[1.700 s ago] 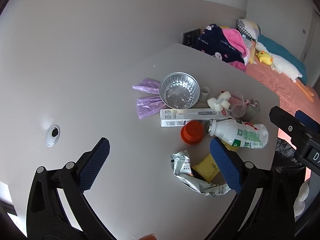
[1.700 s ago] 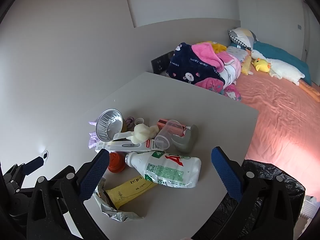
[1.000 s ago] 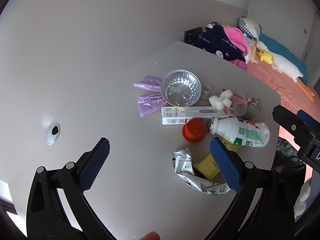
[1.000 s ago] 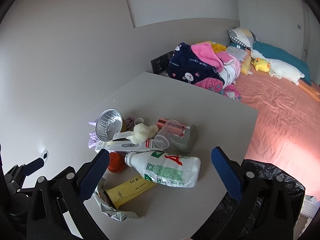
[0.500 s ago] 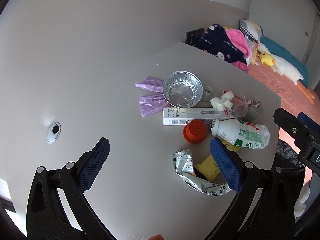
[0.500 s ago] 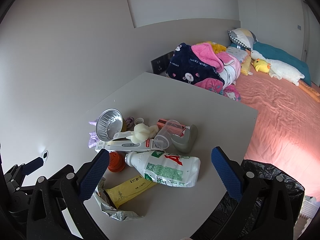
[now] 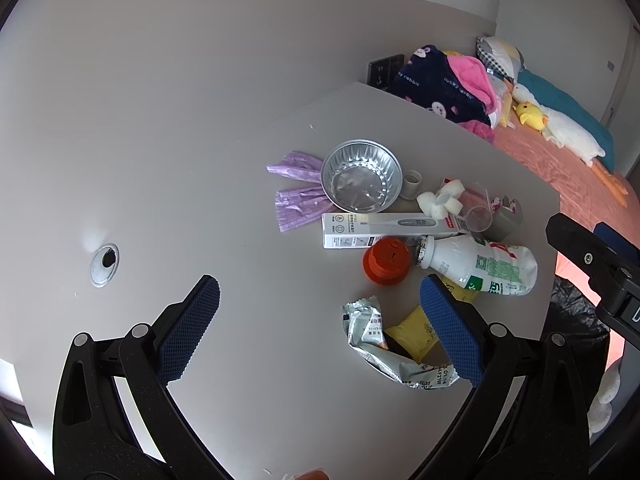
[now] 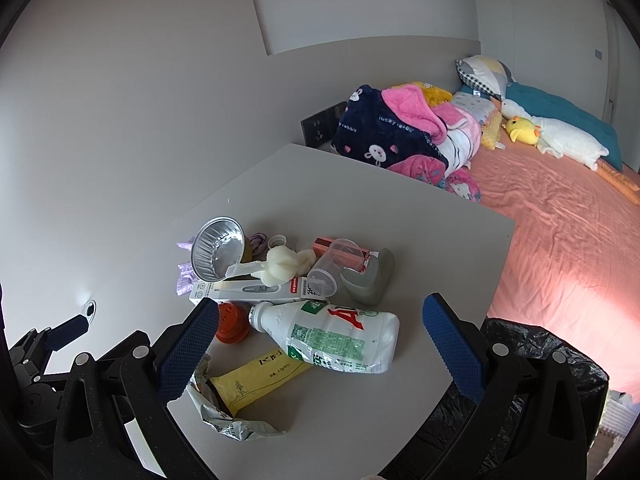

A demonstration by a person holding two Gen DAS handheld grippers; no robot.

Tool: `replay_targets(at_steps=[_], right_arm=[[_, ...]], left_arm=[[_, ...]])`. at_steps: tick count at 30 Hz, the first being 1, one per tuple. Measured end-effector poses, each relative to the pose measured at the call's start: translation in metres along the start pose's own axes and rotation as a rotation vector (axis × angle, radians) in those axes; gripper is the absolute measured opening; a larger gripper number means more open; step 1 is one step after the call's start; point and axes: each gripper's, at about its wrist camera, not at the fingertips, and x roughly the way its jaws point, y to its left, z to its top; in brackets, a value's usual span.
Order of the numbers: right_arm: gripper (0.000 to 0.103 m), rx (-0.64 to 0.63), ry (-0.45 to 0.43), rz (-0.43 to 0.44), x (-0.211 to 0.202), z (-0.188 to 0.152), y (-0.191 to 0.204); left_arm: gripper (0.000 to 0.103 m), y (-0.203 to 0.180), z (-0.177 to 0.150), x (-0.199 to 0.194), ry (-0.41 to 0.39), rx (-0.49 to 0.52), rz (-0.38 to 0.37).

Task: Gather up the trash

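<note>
Trash lies clustered on a grey table (image 7: pixel 224 184): a foil bowl (image 7: pixel 361 176), purple bags (image 7: pixel 298 204), a thermometer box (image 7: pixel 384 229), an orange cap (image 7: pixel 386 261), a white plastic bottle (image 8: pixel 328 334) on its side, a yellow packet (image 8: pixel 256 376), a crumpled foil wrapper (image 7: pixel 380 348) and a clear cup (image 8: pixel 332 266). My left gripper (image 7: pixel 320 332) hovers open above the table's near side, nothing between its fingers. My right gripper (image 8: pixel 316 348) is open too, above the bottle and packet. A black trash bag (image 8: pixel 532 364) hangs beyond the table's right edge.
A grey lump (image 8: pixel 372 278) and a white crumpled wad (image 8: pixel 280 268) sit among the trash. A cable hole (image 7: pixel 105 264) is set in the tabletop at left. Beyond the table is a bed (image 8: pixel 560 216) with blankets (image 8: pixel 404 132) and plush toys.
The left gripper has drifted slightly, so the trash pile sits a little further right and lower in its view. The right view is almost unchanged. Both grippers stay open.
</note>
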Motion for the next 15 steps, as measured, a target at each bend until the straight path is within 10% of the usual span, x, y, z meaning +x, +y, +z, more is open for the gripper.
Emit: replay_targets(at_steps=[15], right_arm=[[0.101, 0.0, 0.001, 0.001, 0.0, 0.0, -0.0016]], left_arm=[[0.097, 0.0028, -0.0012, -0.0001, 0.001, -0.016, -0.025]])
